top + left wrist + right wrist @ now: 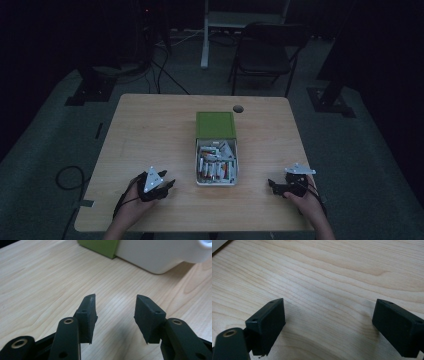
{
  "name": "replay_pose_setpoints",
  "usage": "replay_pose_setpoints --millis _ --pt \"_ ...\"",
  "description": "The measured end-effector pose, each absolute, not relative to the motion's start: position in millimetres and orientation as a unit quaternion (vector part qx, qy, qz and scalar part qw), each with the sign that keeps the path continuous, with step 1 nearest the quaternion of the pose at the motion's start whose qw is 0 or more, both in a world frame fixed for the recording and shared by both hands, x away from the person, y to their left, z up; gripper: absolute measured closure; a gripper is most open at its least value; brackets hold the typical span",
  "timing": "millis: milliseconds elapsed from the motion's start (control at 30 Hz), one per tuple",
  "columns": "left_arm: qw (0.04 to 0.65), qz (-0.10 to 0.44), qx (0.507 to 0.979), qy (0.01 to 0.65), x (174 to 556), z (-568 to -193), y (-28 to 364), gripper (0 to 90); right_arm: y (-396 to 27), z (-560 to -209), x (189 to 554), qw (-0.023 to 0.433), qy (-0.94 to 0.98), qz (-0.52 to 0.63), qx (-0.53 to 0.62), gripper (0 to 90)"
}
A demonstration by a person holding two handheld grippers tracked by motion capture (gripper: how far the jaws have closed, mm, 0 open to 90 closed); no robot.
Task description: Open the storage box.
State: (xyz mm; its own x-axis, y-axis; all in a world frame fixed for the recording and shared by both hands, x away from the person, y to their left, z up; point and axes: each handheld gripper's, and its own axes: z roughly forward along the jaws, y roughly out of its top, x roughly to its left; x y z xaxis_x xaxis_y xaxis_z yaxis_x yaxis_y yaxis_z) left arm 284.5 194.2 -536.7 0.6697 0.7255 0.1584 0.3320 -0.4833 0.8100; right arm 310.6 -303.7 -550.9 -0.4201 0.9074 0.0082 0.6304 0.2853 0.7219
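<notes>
Plainly: one battery box, two empty grippers

One white box (216,181) lies at the middle of the wooden table (150,130), its green lid (215,124) hinged back on the far side. Batteries (215,169) fill it; the dim high view blurs them too much to count. Two grippers rest near the table's front edge. The left gripper (167,185) sits just beside the box's left wall, jaws parted with bare wood between them. The right gripper (272,184) lies to the box's right, a little farther off, jaws spread wide and holding nothing. From the left gripper view, the box (155,255) is cut off at the top edge.
</notes>
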Motion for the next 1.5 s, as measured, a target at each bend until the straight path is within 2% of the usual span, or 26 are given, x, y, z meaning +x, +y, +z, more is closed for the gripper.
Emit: replay_pose_setpoints --millis 433,533,667,800,1000,1500 --pt "0.402 0.244 0.795 0.383 292 -536 219 39.6 -304 -551 311 0.208 0.774 0.333 0.497 10.8" --pt "0.406 0.239 0.783 0.407 293 -536 225 33.7 -304 -551 311 0.208 0.774 0.333 0.497 10.8" --pt "0.399 0.247 0.774 0.425 295 -536 230 19.0 -304 -551 311 0.208 0.774 0.333 0.497 10.8" --pt "0.387 0.252 0.772 0.437 295 -537 237 16.9 -304 -551 311 0.208 0.774 0.333 0.497 10.8" --pt "0.386 0.25 0.744 0.485 297 -537 247 16.9 -304 -551 311 0.208 0.774 0.333 0.497 10.8" --pt "0.328 0.266 0.735 0.531 298 -541 268 14.5 -304 -551 311 0.208 0.774 0.333 0.497 10.8"
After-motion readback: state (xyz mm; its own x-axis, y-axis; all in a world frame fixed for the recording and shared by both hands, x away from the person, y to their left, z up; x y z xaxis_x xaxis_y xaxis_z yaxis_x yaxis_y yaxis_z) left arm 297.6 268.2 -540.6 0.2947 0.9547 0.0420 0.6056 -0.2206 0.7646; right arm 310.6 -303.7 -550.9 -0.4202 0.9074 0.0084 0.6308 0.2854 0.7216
